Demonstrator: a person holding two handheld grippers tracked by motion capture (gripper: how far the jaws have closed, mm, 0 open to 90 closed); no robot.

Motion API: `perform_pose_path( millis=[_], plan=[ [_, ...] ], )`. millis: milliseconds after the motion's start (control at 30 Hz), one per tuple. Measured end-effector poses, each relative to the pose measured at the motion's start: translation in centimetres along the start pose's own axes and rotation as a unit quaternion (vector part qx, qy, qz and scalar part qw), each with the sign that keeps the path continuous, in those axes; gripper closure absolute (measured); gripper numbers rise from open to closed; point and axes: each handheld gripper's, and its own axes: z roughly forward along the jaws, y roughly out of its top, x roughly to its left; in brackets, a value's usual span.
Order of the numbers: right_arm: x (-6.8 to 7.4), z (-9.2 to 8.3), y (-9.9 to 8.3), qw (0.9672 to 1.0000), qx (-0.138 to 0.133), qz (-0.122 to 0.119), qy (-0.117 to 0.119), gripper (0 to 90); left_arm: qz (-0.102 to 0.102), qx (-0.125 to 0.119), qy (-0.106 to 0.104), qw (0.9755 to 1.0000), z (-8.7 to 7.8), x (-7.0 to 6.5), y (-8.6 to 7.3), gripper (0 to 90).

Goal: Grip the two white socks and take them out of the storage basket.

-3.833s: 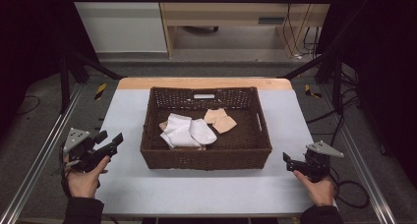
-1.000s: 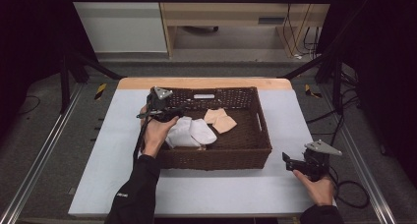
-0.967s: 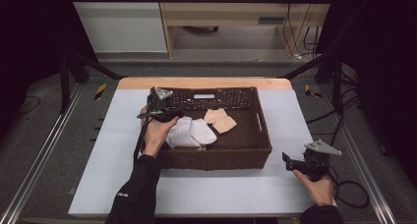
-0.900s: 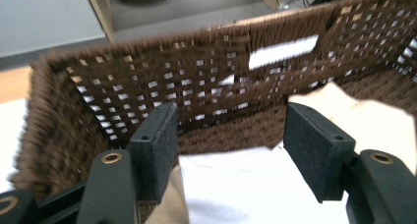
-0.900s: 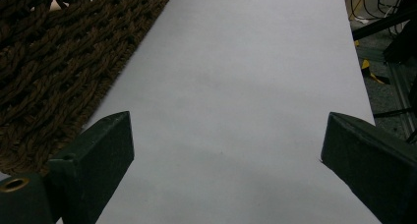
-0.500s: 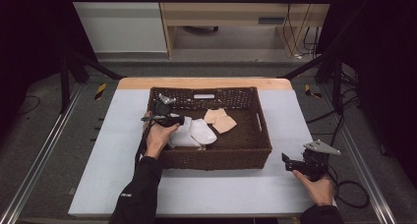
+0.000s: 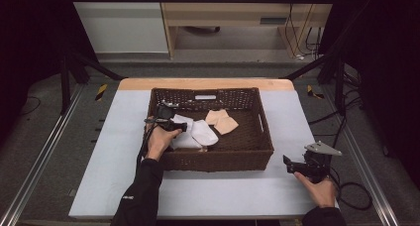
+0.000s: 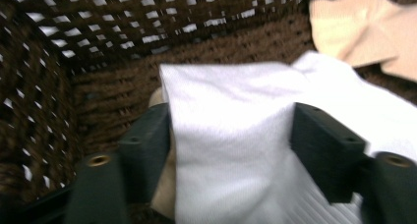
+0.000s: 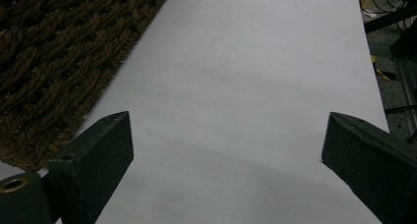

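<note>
Inside the wicker basket [image 7: 257,132], the left gripper [image 8: 231,135] is straddling a soft, light white sock [image 8: 231,150], jaws wide and just opening, best pinched mid-fold.

White sock [image 8: 231,135] between spread fingers [image 8: 324,150] inside wicker basket [image 8: 74,52]

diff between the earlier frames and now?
The left gripper left its spot on the table's left side, went over the wicker basket and came down onto the white sock. Its jaws have just been opening and now straddle the sock's folded end; I can't tell whether the pads press on it, so no grip yet. The right gripper, open, stayed on the table. The beige socks lie as before.
</note>
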Motion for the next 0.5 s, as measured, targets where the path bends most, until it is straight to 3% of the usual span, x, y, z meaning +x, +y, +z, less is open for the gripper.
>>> perform_pose_path(
  millis=[100, 267, 367, 500],
  plan=[
    [0.0, 0.0, 0.0, 1.0000, 0.000, 0.001, 0.001, 5.7, 0.000, 0.020, 0.004, 0.9998, -0.1, -0.1, -0.1, 48.0],
    [0.0, 0.0, 0.0, 1.0000, 0.001, 0.001, 0.000, 5.9, -0.010, 0.028, -0.002, 0.9995, -0.4, -0.2, 0.0, 66.8],
    [0.0, 0.0, 0.0, 1.0000, 0.002, 0.000, 0.000, 5.9, -0.013, 0.010, 0.002, 0.9999, -1.2, -0.3, 0.0, 74.8],
    [-0.1, -0.1, 0.0, 1.0000, 0.003, 0.000, -0.001, 5.9, -0.018, -0.037, -0.005, 0.9991, -2.2, -0.2, 0.2, 78.2]
  ],
)
